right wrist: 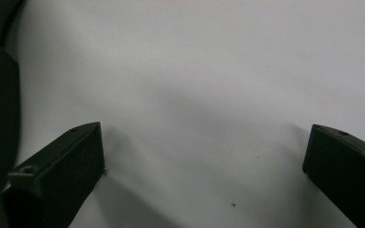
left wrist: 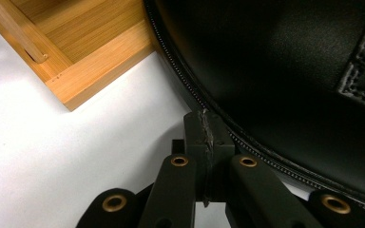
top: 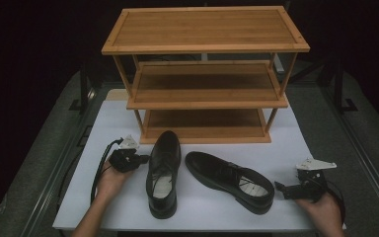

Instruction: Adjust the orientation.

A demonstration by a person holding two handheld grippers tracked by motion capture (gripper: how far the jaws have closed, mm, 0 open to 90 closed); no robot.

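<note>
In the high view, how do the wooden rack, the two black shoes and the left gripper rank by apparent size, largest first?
1. Wooden rack, clearly largest.
2. Left shoe and right shoe: they look alike, so I do not rank them.
3. Left gripper, smallest.

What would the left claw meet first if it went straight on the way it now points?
Probably the nearer black shoe: the shut left claw already sits beside its welted edge, though contact is unclear.
</note>
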